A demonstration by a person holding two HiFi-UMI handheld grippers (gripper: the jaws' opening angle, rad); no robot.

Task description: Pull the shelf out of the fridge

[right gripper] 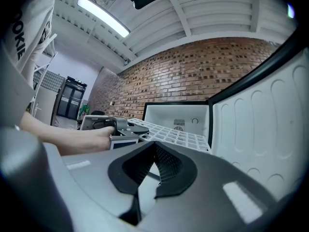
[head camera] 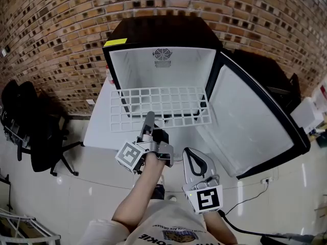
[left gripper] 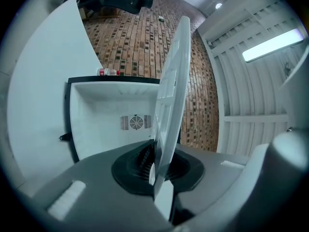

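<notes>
Nearest, the right gripper (head camera: 193, 155) hangs low and free over the pale glossy floor tiles (head camera: 61, 198); its jaws are closed tip to tip with nothing between them. Ahead of it, the left gripper (head camera: 149, 117), on a bare forearm (head camera: 138, 195), has its jaws narrowed onto the front edge of the white grid shelf (head camera: 163, 106); seen edge-on in the left gripper view, the shelf (left gripper: 174, 81) stands clamped between the pads. The shelf lies roughly level and projects most of its depth forward out of the opening of the black mini fridge (head camera: 153, 27); a round fan grille (head camera: 162, 54) marks the white rear wall. The fridge door (head camera: 245, 121) stands swung open at right. The fridge rests on a white table (head camera: 99, 126); a black office chair (head camera: 36, 131) stands left; a brick wall (head camera: 51, 34) closes the room; a tube light (right gripper: 104, 17) hangs from the white ceiling.
</notes>
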